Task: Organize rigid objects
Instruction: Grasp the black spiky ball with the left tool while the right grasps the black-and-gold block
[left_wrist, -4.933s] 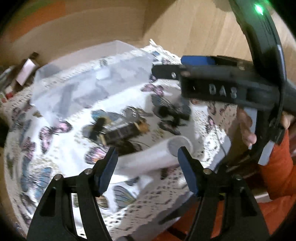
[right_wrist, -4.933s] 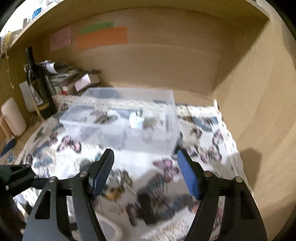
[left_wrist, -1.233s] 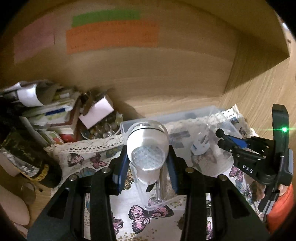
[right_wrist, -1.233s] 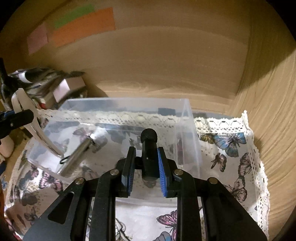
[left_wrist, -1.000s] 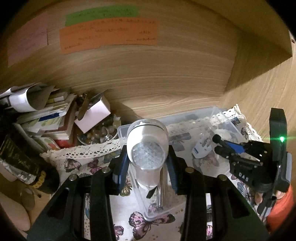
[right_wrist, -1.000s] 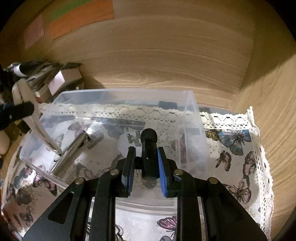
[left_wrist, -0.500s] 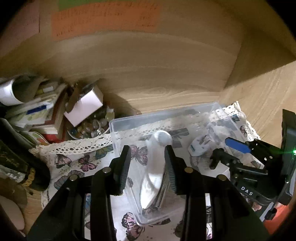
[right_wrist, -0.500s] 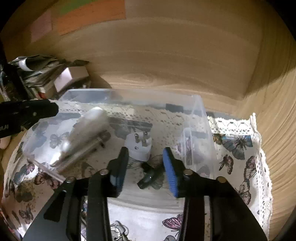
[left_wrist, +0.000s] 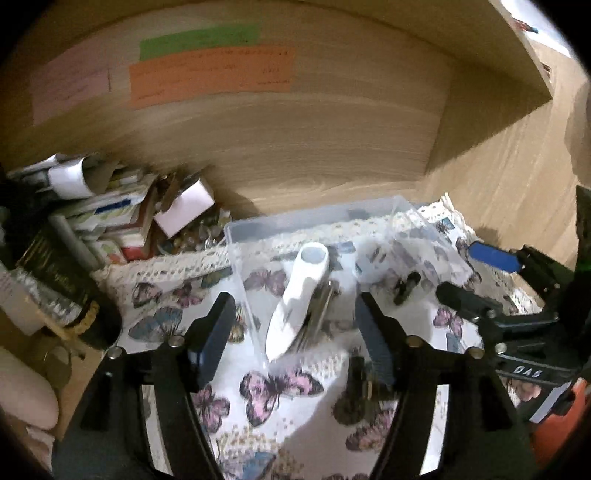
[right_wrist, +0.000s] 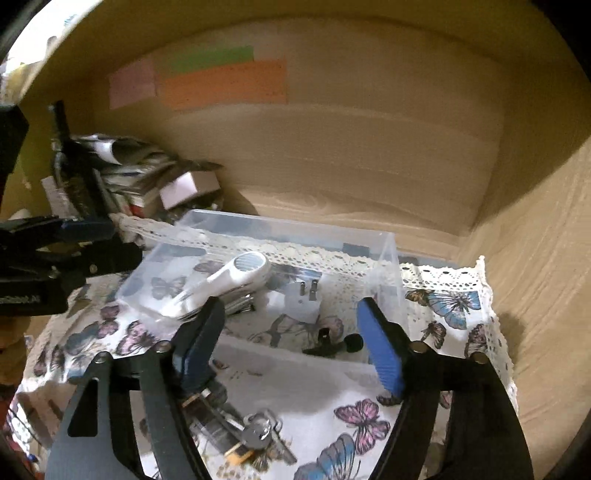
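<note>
A clear plastic bin stands on the butterfly cloth. Inside lie a white handheld device on top of a metal tool, a white plug adapter and a small black clip piece. My left gripper is open and empty, just in front of the bin. My right gripper is open and empty, above the bin's near wall. A bunch of keys with a dark fob lies on the cloth in front of the bin.
Books, papers, a white box and a dark bottle crowd the left. Wooden walls close the back and right. Coloured paper notes hang on the back wall. The cloth's lace edge runs near the right wall.
Both grippers were shut on objects over the bin, then opened. The white device and the black clip piece now lie in the bin. Both grippers have pulled back and opened wider.
</note>
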